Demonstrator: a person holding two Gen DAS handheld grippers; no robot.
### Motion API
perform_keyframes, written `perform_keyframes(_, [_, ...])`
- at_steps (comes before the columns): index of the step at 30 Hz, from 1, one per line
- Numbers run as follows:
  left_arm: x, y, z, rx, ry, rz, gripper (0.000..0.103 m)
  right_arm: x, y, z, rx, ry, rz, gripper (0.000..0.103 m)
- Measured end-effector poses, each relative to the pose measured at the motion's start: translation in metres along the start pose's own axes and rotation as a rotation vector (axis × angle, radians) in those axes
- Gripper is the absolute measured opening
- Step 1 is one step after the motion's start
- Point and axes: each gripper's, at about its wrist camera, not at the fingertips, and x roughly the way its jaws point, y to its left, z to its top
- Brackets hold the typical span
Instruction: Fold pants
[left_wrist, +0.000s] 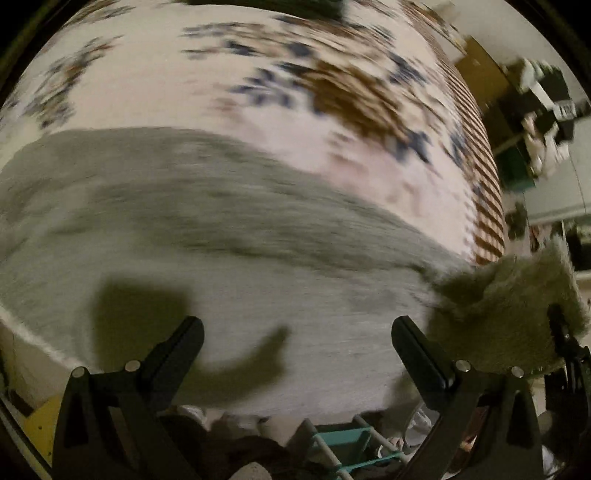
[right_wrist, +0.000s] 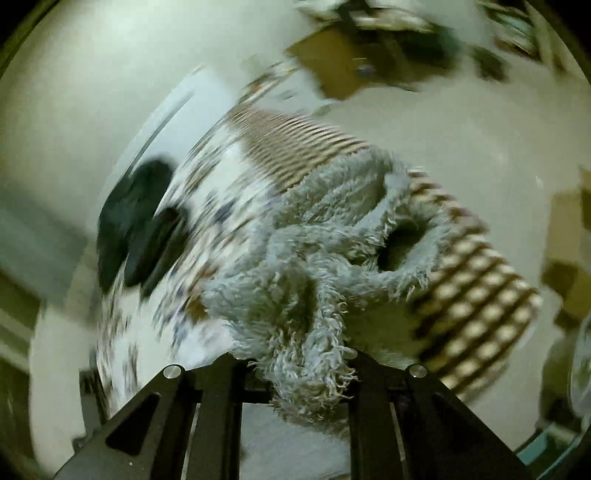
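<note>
Two pairs of black fingers are working on the grey pants (left_wrist: 229, 236), which are lying across a bed (left_wrist: 155, 85). The left gripper (left_wrist: 297, 338) is hovering with its fingers (left_wrist: 188, 339) spread wide and nothing between them; the flat grey cloth is stretching ahead of and under the gap, reaching past both tips, and the fingers' shadow is falling on it just beyond the left tip. Off past the right tip, one edge of the cloth is lifting clear of the bed, its shaggy underside turning toward the camera, with the right gripper (left_wrist: 557, 332) partly showing beside it.

From the right wrist, the right gripper (right_wrist: 299, 363) is pinching a bunched wad of the pants (right_wrist: 314, 266) between its fingers (right_wrist: 364, 373), which are pressed in close against the cloth. The wad is spilling forward from the tips and hanging below them too, twisted into ropy folds, with one loop of hem standing open just ahead and to the right of the tips.

The pants are looking smooth and pale grey where they are lying flat, long-piled and fleecy where they are turned over. The bed cover is pale with brown and dark blue flower prints, bordered by a brown-and-cream striped band along the edge beyond the right tips. A dark, rounded cloth heap (right_wrist: 136, 221) is lying on the cover, well off to the left of the right fingers. Both views are streaking with motion blur.
</note>
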Motion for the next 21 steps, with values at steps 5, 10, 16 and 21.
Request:
perform_keyframes(5, [-0.035, 0.081, -0.007, -0.093, -0.036, 0.04, 0.103, 0.052, 0.131, -0.071, -0.317, 0.138, 0.065, 0.016])
perform_keyframes(10, [-0.062, 0.143, -0.01, -0.172, -0.074, 0.061, 0.103, 0.1, 0.212, -0.167, -0.555, 0.281, 0.09, 0.016])
perform_keyframes(16, [-0.077, 0.159, 0.003, -0.159, -0.118, 0.047, 0.103, 0.15, 0.229, -0.246, -0.64, 0.488, -0.012, 0.028])
perform_keyframes(21, [-0.08, 0.11, 0.02, -0.012, -0.16, 0.003, 0.103, 0.137, 0.193, -0.212, -0.375, 0.546, 0.1, 0.093])
